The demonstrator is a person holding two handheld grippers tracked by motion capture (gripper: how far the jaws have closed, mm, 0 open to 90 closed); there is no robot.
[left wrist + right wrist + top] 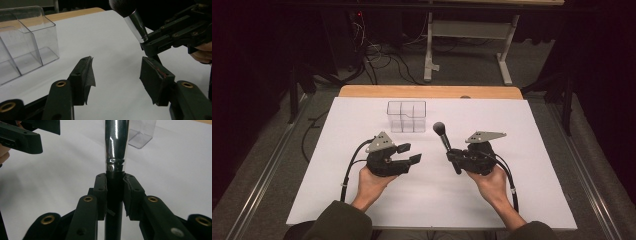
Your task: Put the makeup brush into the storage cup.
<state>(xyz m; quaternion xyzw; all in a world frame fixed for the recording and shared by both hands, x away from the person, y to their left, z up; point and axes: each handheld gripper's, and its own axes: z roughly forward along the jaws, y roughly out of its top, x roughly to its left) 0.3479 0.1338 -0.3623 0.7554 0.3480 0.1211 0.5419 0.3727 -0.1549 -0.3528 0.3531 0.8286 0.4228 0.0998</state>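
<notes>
A makeup brush (443,136) with a dark bristle head, a silver ferrule (116,142) and a black handle stands tilted in my right gripper (455,158), which is shut on the handle just below the ferrule. In the left gripper view the brush (133,21) rises at the upper right, held by the right gripper (170,37). My left gripper (409,153) is open, its jaws wide apart above the white sheet, a short way left of the brush. A clear plastic organiser (406,116) with several compartments stands behind both grippers, empty.
A white sheet (362,200) covers the table, with a wooden edge (427,91) at the far side. A white table frame (472,35) and cables lie on the floor beyond. The organiser (22,42) sits left of the left gripper's jaws.
</notes>
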